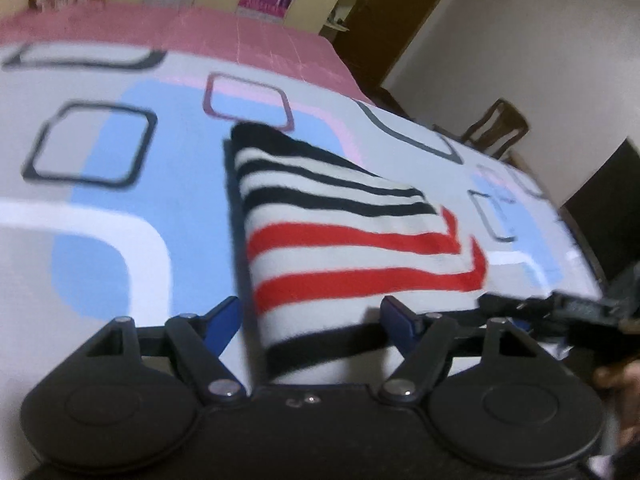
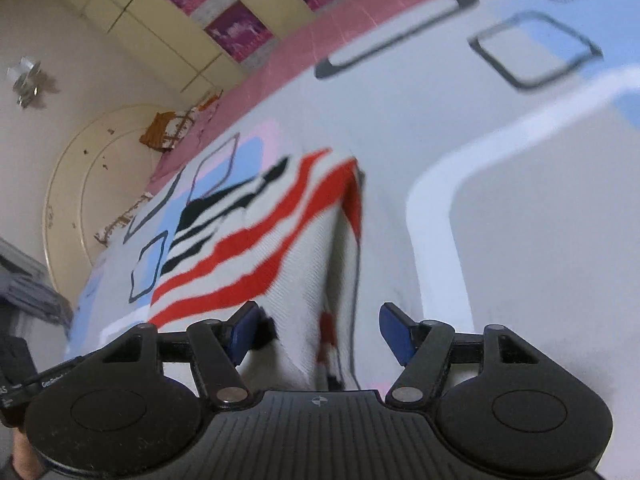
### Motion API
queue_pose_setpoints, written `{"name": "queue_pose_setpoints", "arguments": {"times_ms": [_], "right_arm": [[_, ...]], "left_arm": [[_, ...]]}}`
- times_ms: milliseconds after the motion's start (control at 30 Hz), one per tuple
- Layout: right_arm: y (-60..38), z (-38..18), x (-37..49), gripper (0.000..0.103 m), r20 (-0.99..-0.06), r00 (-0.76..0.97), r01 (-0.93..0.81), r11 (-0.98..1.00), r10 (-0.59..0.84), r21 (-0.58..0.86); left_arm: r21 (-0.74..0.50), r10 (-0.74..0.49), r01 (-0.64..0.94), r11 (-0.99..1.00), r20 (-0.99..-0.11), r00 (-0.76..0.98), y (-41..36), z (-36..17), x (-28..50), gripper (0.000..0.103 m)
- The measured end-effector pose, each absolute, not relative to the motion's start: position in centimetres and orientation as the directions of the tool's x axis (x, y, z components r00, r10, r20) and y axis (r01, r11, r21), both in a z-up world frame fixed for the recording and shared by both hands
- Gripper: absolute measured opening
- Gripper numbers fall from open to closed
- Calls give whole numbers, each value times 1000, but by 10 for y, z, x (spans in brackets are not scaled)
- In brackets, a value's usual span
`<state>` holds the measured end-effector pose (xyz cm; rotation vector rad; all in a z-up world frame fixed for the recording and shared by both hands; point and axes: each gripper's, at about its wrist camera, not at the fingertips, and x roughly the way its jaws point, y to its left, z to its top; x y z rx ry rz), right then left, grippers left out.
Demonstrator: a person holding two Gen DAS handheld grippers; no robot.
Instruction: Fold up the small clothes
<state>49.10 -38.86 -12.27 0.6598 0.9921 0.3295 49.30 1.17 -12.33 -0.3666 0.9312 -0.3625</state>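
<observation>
One striped garment (image 1: 340, 240) on patterned bedsheet (image 1: 120, 208), left gripper (image 1: 312, 320) and right gripper (image 2: 320, 328) both spread open

Patterned bedsheet (image 1: 120, 240), cream wardrobe (image 1: 320, 0), wooden chair (image 1: 496, 128).

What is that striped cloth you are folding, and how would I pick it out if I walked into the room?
Look at the big bed, covered by a grey sheet printed with pale blue patches and rounded square outlines. On it lies a small white garment, folded over, between the open fingers of each hand-held gripper. It alone carries bold bands, black at one end and red at the other; the sheet has none.
</observation>
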Motion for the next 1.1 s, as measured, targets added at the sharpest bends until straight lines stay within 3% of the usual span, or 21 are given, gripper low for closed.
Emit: {"name": "queue_pose_setpoints", "arguments": {"times_ms": [200, 600, 667, 733, 800, 967, 1000, 1033, 1067, 1100], "right_arm": [[-402, -132, 495, 66, -617, 497, 25, 701, 610, 713], [-361, -122, 511, 56, -669, 479, -176, 809, 568, 561], [-359, -122, 511, 56, -672, 469, -198, 810, 573, 553], [-368, -123, 512, 57, -664, 463, -179, 796, 587, 579], [-378, -125, 508, 70, -663, 473, -158, 796, 580, 584], [-371, -126, 509, 69, -660, 480, -166, 798, 578, 579], [-366, -125, 511, 58, -660, 470, -178, 796, 586, 579], [-358, -126, 514, 58, -667, 460, -194, 799, 586, 569], [-352, -124, 515, 56, -673, 467, -211, 811, 574, 546], [-349, -123, 515, 47, -678, 471, -223, 819, 565, 528]], "left_arm": [[-511, -477, 90, 855, -706, 524, 10, -138, 497, 73], [-366, -366, 119, 923, -739, 566, -21, -129, 498, 65], [-330, -344, 132, 935, -745, 572, -25, -125, 496, 65], [-305, -321, 128, 944, -754, 573, -25, -123, 495, 74], [-244, -272, 128, 961, -766, 582, -26, -120, 493, 83], [-260, -279, 117, 959, -772, 571, -26, -123, 497, 81], [-279, -294, 115, 953, -770, 566, -26, -124, 498, 76], [-306, -318, 118, 945, -764, 562, -25, -126, 500, 69], [-315, -324, 117, 942, -761, 562, -25, -126, 501, 68], [-306, -324, 129, 943, -760, 564, -27, -125, 501, 65]]}}
